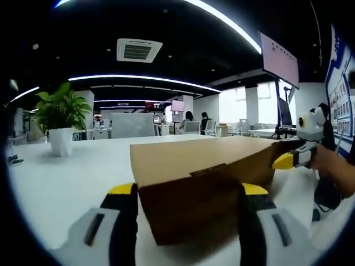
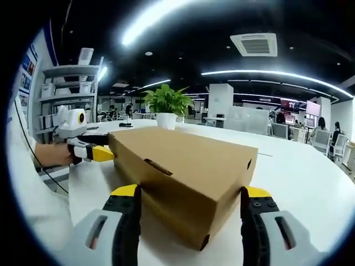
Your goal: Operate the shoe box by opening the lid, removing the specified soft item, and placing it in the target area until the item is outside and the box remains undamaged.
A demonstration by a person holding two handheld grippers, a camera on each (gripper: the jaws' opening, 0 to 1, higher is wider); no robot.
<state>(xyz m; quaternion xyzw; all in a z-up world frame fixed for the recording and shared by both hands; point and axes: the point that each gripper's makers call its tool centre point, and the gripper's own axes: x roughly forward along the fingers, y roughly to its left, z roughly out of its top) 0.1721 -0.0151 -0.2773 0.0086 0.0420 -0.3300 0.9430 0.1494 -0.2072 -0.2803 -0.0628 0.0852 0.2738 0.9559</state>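
Shoe box, lid shut, on white bench between wide-open jaws of left tool; right tool also spread wide around the opposite end, gripping nothing. Potted plant beyond.

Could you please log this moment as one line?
box: lid closed, on table | left gripper: open, straddling one end | right gripper: open, straddling other end
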